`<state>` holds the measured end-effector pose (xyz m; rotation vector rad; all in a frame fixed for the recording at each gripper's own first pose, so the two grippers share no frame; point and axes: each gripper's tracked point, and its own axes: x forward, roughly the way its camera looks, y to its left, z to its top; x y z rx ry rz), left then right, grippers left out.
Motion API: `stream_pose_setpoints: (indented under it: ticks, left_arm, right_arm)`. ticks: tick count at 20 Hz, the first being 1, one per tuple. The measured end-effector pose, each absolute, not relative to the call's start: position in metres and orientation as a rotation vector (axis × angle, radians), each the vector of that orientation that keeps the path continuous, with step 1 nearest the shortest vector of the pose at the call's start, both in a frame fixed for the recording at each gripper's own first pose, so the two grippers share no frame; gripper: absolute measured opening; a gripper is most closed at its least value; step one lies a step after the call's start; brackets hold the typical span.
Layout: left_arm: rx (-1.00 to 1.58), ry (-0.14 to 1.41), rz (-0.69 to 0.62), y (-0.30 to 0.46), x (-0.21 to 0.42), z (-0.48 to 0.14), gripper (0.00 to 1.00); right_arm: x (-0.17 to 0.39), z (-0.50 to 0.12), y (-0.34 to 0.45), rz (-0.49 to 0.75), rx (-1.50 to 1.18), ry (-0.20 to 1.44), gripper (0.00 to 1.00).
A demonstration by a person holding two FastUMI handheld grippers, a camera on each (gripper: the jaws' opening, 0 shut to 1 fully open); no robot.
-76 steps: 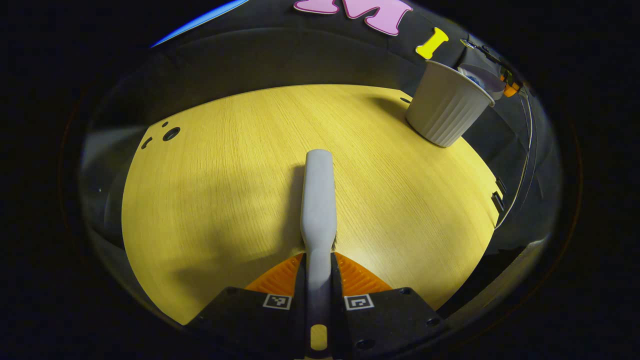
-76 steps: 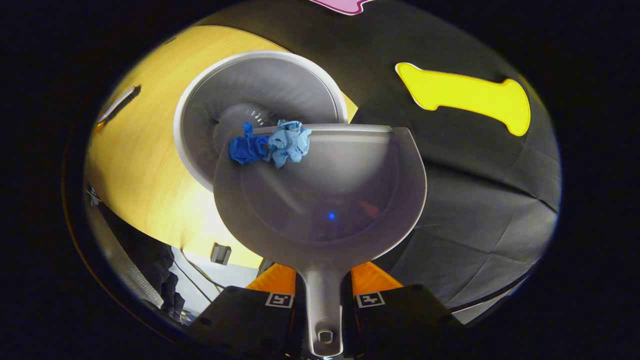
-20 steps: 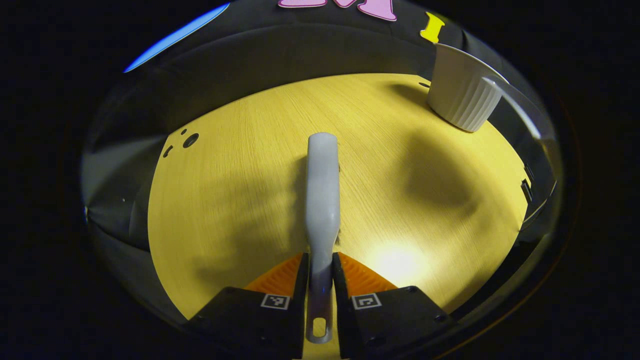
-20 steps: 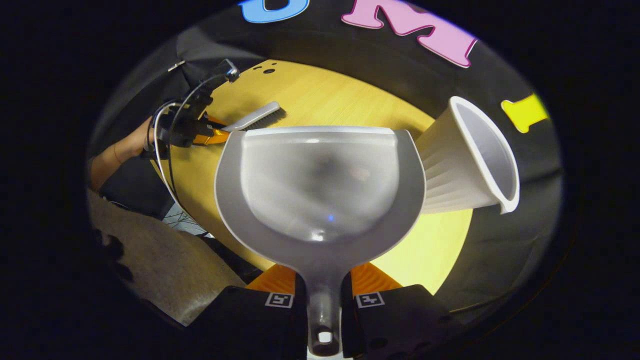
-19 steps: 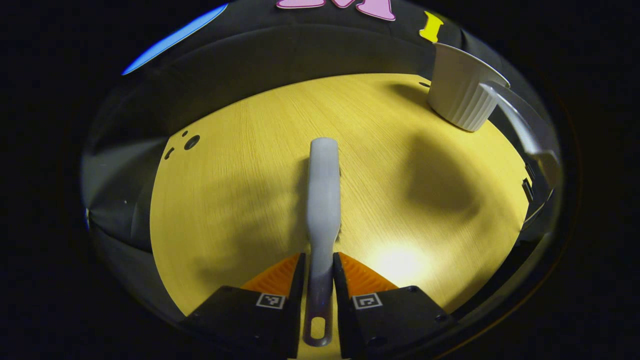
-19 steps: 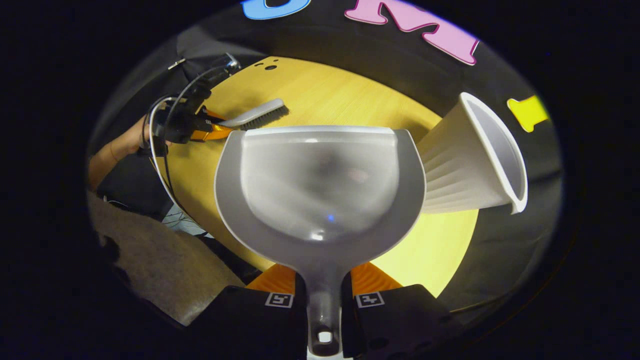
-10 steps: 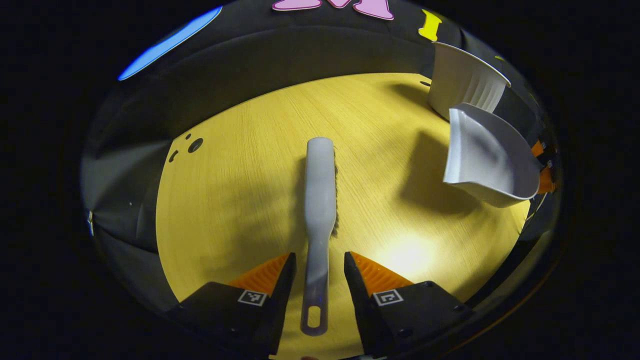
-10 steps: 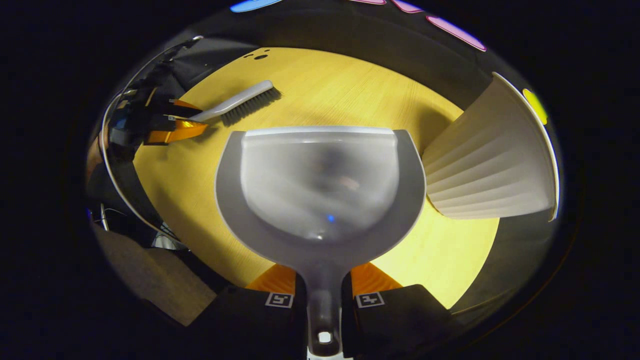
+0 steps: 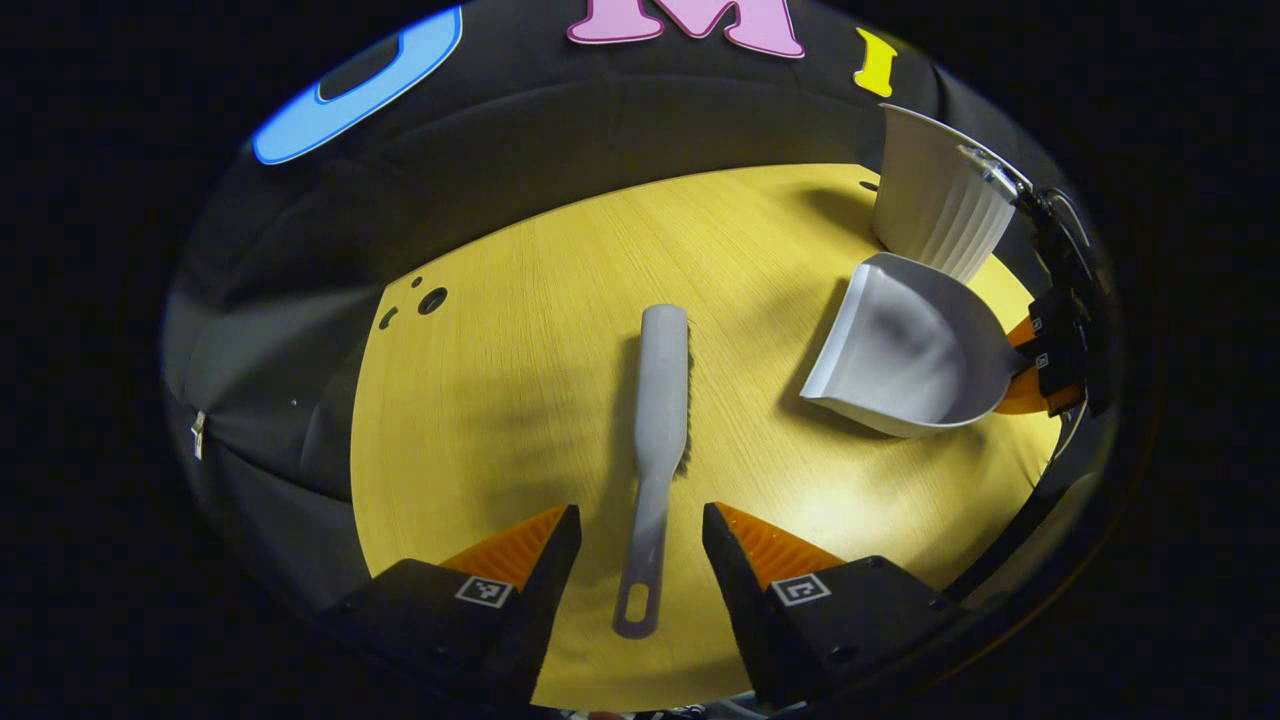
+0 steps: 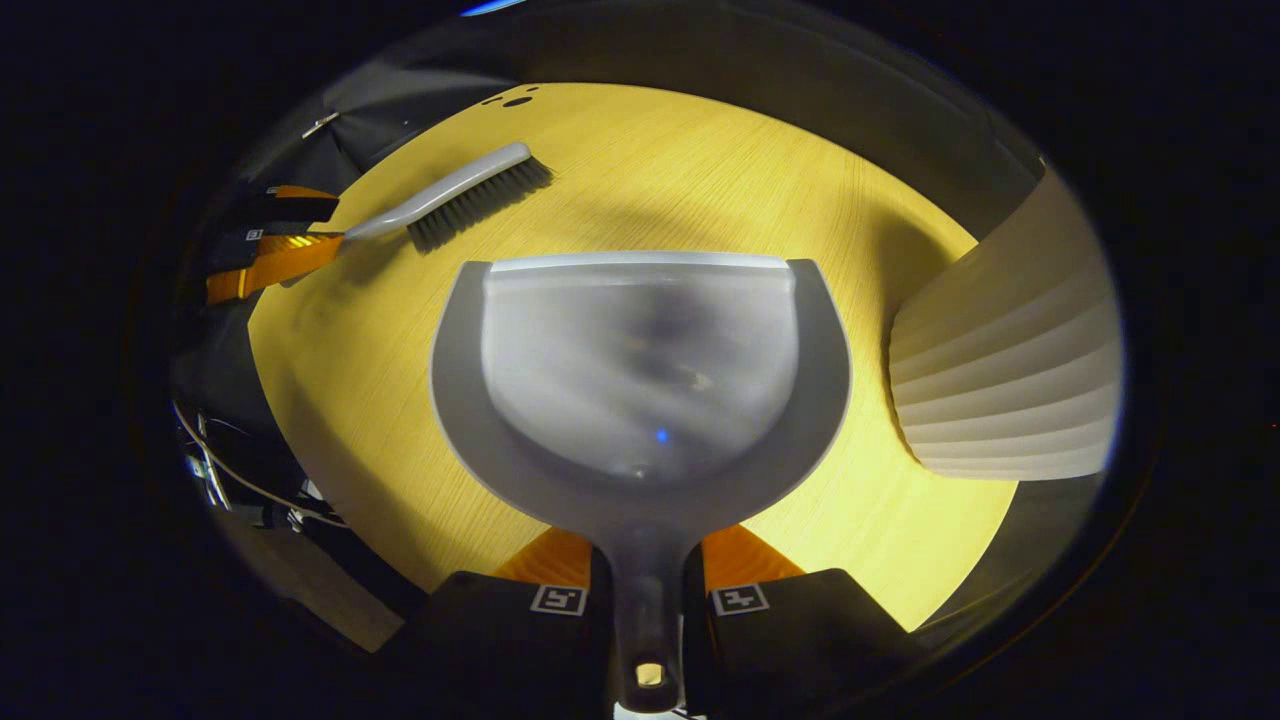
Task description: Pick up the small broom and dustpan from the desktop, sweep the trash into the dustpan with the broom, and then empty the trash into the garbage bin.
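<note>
Grey plastic forms the small broom (image 9: 660,400), which lies flat on the yellow wooden worktop (image 9: 500,380) with its bristles along its right edge in the left gripper view. The left gripper (image 9: 634,535) stands with its fingers spread apart, one on each side of the broom's handle end and clear of it. In the right gripper view the same broom (image 10: 450,200) lies at the upper left of the worktop (image 10: 700,170), with the left gripper (image 10: 300,240) just beside its handle tip.

To the right of the broom in the left gripper view sits the grey dustpan (image 9: 900,355), its open mouth facing the broom, with nothing visible in its tray. The right gripper (image 10: 645,590) has its fingers clenched on the dustpan's handle; in the right gripper view the dustpan (image 10: 640,380) extends forward from the fingers. The right gripper (image 9: 1025,365) also shows at the dustpan's handle in the left gripper view.

At the far right stands the white ribbed garbage bin (image 9: 935,205), upright on the worktop, just behind the dustpan. In the right gripper view the garbage bin (image 10: 1010,390) stands just beside the dustpan's right edge.
</note>
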<state>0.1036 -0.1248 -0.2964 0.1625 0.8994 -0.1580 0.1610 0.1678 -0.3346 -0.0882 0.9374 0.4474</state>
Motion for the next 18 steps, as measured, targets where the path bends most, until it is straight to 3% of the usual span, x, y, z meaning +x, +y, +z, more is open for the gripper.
stream_pose_setpoints:
  ticks: [10,11,12,14,15,18]
  left_arm:
    - [0.155,0.898,-0.129,-0.130,0.088,-0.285,0.82]
    - [0.152,0.897,-0.127,-0.131,0.088,-0.285,0.82]
    - [0.150,0.896,-0.127,-0.132,0.087,-0.285,0.82]
    - [0.149,0.898,-0.127,-0.132,0.085,-0.284,0.82]
    - [0.148,0.897,-0.126,-0.133,0.085,-0.284,0.82]
    - [0.144,0.901,-0.125,-0.132,0.086,-0.286,0.82]
  right_arm:
    - [0.157,-0.350,0.167,0.482,-0.147,0.950,0.32]
    - [0.155,-0.351,0.168,0.483,-0.136,0.954,0.26]
    - [0.157,-0.352,0.167,0.480,-0.134,0.955,0.33]
    - [0.157,-0.353,0.164,0.467,-0.150,0.947,0.35]
    - [0.155,-0.353,0.163,0.467,-0.153,0.950,0.30]
    - [0.152,-0.344,0.169,0.478,-0.097,0.947,0.49]
